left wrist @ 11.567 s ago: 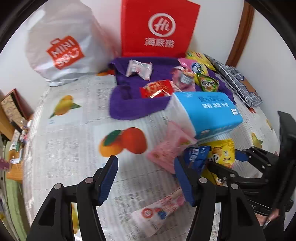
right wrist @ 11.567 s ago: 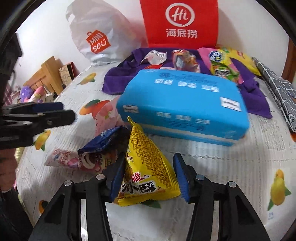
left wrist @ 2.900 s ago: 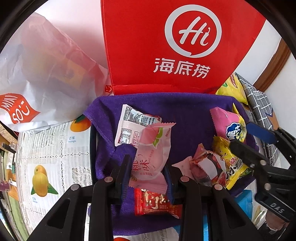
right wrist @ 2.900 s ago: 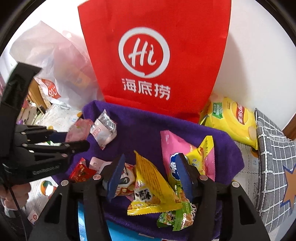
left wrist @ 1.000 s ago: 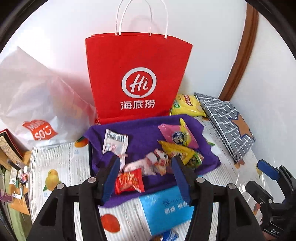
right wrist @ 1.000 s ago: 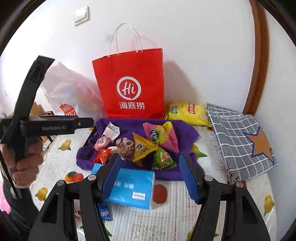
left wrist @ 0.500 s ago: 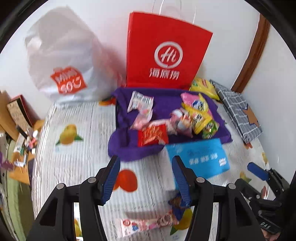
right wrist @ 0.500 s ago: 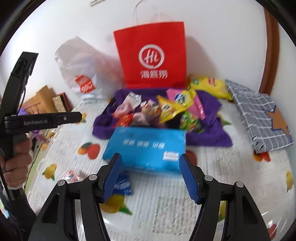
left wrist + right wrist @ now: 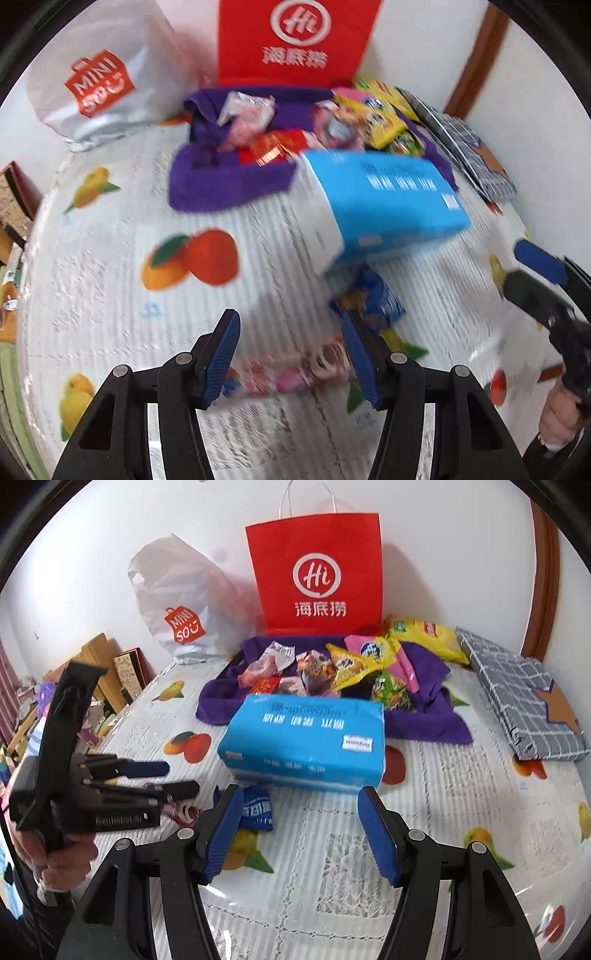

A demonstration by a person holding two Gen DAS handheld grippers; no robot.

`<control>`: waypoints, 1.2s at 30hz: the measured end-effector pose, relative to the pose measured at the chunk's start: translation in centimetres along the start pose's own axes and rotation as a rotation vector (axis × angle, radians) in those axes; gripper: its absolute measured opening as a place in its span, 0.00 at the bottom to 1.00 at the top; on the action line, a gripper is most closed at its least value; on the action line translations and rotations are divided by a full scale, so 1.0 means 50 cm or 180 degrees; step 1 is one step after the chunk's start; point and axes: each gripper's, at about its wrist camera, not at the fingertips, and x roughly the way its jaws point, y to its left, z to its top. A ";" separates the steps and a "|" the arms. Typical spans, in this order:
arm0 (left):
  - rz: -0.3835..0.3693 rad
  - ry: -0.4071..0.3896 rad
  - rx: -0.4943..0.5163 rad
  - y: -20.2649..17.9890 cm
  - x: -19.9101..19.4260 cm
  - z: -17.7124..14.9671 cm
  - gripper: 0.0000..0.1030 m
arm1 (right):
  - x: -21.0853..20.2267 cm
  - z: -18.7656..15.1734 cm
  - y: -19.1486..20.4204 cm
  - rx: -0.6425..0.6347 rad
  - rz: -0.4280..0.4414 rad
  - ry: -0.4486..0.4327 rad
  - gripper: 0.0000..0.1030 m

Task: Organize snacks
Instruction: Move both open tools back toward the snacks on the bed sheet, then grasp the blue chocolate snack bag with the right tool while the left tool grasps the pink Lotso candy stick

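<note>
My left gripper [image 9: 290, 332] hangs open low over the tablecloth, and nothing is between its fingers. A long pink snack packet [image 9: 291, 369] lies just beneath it. A blue snack packet [image 9: 369, 299] lies by its right finger, in front of the blue tissue pack [image 9: 388, 199]. My right gripper [image 9: 300, 797] is open and empty, pointing at the tissue pack [image 9: 306, 738]. The blue packet [image 9: 256, 808] lies by its left finger. The left gripper [image 9: 166, 778] partly hides the pink packet [image 9: 181, 810]. Several snacks lie on the purple cloth [image 9: 424, 716].
A red paper bag [image 9: 317, 572] and a white plastic bag [image 9: 177, 605] stand against the back wall. A yellow chip bag [image 9: 424, 635] and a grey checked bundle [image 9: 524, 694] lie at the right. Boxes and clutter sit past the table's left edge.
Both grippers have pulled back from the purple cloth and come down toward the near part of the table. The left one now hangs over the pink packet. Both stay open and empty.
</note>
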 end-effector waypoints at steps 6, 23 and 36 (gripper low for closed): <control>0.0037 0.0095 0.0238 -0.036 -0.002 -0.029 0.53 | -0.014 -0.016 -0.004 -0.0104 -0.0055 0.0128 0.62; 0.0285 0.0006 0.0258 -0.049 0.019 -0.086 0.19 | 0.020 -0.045 -0.066 0.0150 0.0217 0.0121 0.62; 0.0582 -0.0209 -0.0103 0.050 0.029 -0.046 0.19 | 0.141 -0.036 0.039 -0.0127 0.0296 0.0401 0.52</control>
